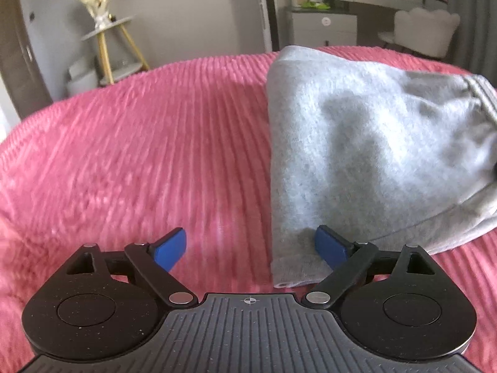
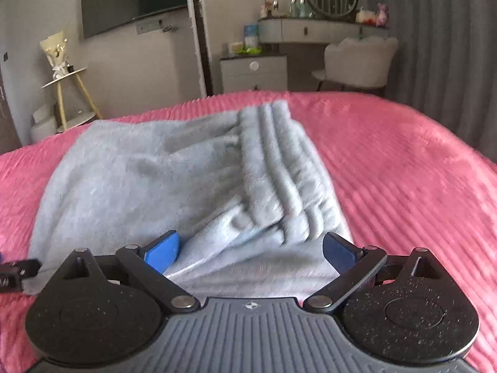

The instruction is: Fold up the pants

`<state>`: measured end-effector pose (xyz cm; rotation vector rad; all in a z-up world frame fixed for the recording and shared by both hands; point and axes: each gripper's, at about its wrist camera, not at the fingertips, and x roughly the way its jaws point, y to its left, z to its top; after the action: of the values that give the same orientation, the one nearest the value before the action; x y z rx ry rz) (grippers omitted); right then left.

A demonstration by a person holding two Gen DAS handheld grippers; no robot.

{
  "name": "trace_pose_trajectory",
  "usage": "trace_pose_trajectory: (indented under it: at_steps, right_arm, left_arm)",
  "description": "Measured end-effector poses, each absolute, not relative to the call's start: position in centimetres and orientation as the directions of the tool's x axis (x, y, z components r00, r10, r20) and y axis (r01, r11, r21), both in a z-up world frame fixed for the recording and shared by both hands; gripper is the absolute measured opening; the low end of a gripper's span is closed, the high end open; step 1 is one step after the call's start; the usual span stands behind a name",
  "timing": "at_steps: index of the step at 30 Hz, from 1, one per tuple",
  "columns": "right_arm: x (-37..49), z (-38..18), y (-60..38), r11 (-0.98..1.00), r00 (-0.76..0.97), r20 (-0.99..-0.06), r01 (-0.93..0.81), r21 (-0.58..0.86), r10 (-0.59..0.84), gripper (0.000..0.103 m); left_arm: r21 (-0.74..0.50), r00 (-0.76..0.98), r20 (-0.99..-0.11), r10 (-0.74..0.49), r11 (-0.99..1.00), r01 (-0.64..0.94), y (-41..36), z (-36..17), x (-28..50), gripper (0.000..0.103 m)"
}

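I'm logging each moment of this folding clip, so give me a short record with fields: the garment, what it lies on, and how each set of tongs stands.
garment: grey pants, lying in a folded bundle, ribbed waistband towards the right
surface: pink ribbed bedspread
left tongs: open, at the bundle's near left corner; one blue pad over the grey cloth, the other over the bedspread; nothing gripped
right tongs: open, over the near edge of the pants by the waistband; nothing gripped
image quality: some motion blur in both views
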<state>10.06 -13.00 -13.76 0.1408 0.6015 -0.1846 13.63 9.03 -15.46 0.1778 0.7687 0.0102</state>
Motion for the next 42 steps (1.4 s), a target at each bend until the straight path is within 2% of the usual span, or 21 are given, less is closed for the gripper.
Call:
trace_pose_trajectory:
  at_steps: [3,6,10,12,17,20,23,26,29,33,38,42]
  right_arm:
    - [10.5,-13.7,-13.3,0.951,0.781,-0.555,0.303,-0.063,-0.286,0.097]
    - [9.8,-13.2,-13.9,0.944,0.774,-0.570,0.330,-0.006,-0.274,0.097]
    - [8.0,-11.8,-12.4,0.929,0.785,-0.508,0.359,-0.093,-0.355,0.097]
    - [7.2,-11.3,-12.5,0.945,0.797,-0.529,0.326,-0.028,-0.291,0.097]
    - [4.2,-11.1,-13.5,0.931,0.820,-0.572,0.227,0.287,-0.024,0.097]
    - [2.7,-11.6,-13.3,0.893,0.797,-0.600,0.222,0.391,0.065,0.097]
    - [1.9,-11.6,-11.6,0.918,0.770,-0.637,0.229,0.324,0.033,0.097]
    - [1.2,-10.8,-9.4,0.960,0.785,-0.620,0.166,0.226,0.011,0.097]
    - [0.5,-10.5,-8.0,0.977,0.792,-0.610,0.160,0.143,-0.040,0.097]
    - [-0.3,-10.4,-7.3,0.980,0.801,-0.593,0.170,0.104,-0.076,0.098]
    - [-0.5,-10.6,-6.8,0.982,0.803,-0.588,0.173,0.079,-0.094,0.098]
    - [-0.2,-11.1,-6.9,0.978,0.798,-0.591,0.195,0.072,-0.116,0.098]
  left_arm:
    - [0.157,0.712,-0.696,0.091,0.987,0.027,9.4,-15.5,13.5,0.097]
    - [0.141,0.707,-0.700,0.103,0.990,-0.005,10.0,-14.9,13.0,0.098]
    - [0.155,0.702,-0.701,0.128,0.988,-0.025,10.6,-14.6,11.8,0.098]
    - [0.164,0.687,-0.712,0.144,0.986,-0.037,11.0,-14.9,11.2,0.098]
    - [0.260,0.637,-0.718,0.281,0.957,-0.129,12.7,-15.8,8.4,0.098]
    - [0.185,0.597,-0.764,0.246,0.969,-0.163,14.2,-15.7,6.1,0.098]
    - [0.042,0.577,-0.807,0.127,0.987,-0.157,14.7,-15.2,3.6,0.098]
    - [-0.042,0.603,-0.798,0.020,0.995,-0.087,13.6,-14.0,1.6,0.098]
    - [-0.030,0.668,-0.744,0.007,0.999,-0.044,12.1,-12.5,0.3,0.098]
    - [-0.057,0.728,-0.685,-0.025,0.998,-0.020,10.6,-11.6,0.2,0.098]
    - [-0.069,0.730,-0.682,-0.032,0.997,-0.021,9.0,-12.4,0.4,0.098]
    - [-0.011,0.727,-0.686,-0.004,1.000,-0.004,8.1,-13.4,1.2,0.098]
